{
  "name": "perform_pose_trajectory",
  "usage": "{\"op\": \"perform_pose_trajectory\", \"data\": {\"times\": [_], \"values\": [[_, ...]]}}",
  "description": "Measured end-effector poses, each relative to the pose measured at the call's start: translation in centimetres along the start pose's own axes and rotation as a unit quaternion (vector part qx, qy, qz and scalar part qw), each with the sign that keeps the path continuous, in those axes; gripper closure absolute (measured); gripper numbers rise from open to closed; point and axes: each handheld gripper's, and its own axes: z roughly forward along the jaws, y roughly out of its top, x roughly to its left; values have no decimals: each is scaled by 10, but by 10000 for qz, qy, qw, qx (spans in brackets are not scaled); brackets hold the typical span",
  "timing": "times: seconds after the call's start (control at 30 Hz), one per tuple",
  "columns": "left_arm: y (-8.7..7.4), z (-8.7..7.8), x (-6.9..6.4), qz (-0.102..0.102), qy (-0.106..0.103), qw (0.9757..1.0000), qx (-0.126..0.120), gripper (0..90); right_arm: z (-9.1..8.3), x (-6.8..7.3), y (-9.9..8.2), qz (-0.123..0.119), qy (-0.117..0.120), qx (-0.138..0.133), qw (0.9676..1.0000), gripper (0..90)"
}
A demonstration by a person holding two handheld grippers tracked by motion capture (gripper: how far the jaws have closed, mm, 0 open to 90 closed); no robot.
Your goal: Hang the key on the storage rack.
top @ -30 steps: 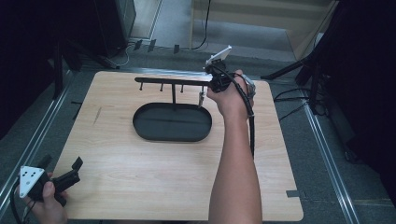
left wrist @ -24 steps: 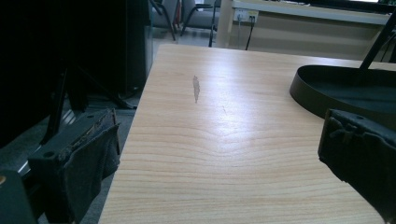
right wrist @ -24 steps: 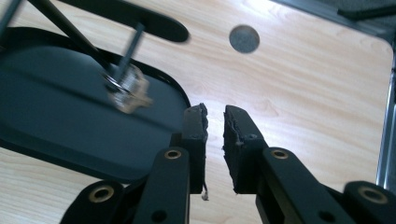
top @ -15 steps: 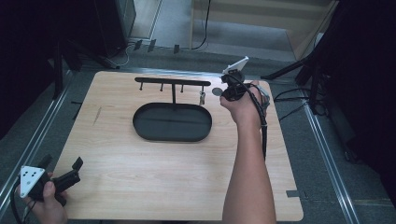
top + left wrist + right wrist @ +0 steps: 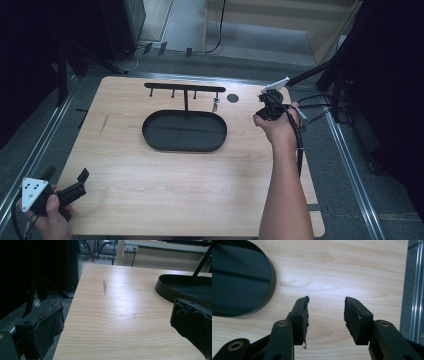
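Observation:
A black oval tray (image 5: 165,142) lies mid-table with a T-shaped hook rack (image 5: 184,88) rising from it. A small pale thing (image 5: 215,105) hangs from the rack's rightmost hook. My right gripper (image 5: 264,111) is held to the right of the tray, over bare wood near the table's right edge. In the right gripper view its jaws have just been opening; the gripper (image 5: 325,303) is open with nothing between the pads, and the tray (image 5: 239,280) lies to its left. My left gripper (image 5: 65,176) rests at the near left corner, open (image 5: 118,307) and empty.
A dark round spot (image 5: 232,98) marks the wooden table (image 5: 165,190) right of the rack. Metal rails (image 5: 350,165) run along both sides of the table. Cables lie on the floor beyond the right edge. Bare wood spans the near half.
My right hand has moved right and nearer, away from the rack's right end, and its jaws have opened. The small thing stays on its hook. The left hand has not moved.

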Motion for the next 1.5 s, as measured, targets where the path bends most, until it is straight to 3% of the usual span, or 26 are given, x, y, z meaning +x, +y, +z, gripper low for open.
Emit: {"op": "perform_pose_trajectory", "data": {"times": [0.3,0.57,0.87,1.03,1.23,1.33,1.5], "values": [[0,0,0,5,-2,10000,-1,0,6,-25,-15,243,-26,63,9997,505],[0,0,0,15,-8,10000,-11,0,14,-40,-30,205,57,77,9997,462],[0,0,0,24,-9,10000,-11,0,24,-44,-47,-8,13,-6,10000,349],[0,0,0,27,-12,10000,-13,0,32,-47,-65,-85,-54,-489,9988,259],[0,0,-1,43,-8,10000,1,0,39,-51,-92,184,205,-1291,9912,194],[0,0,-1,41,6,10000,-3,0,44,-54,-106,393,269,-1468,9880,163],[0,0,-1,42,5,10000,0,0,55,-56,-133,474,379,-1610,9851,130]]}}
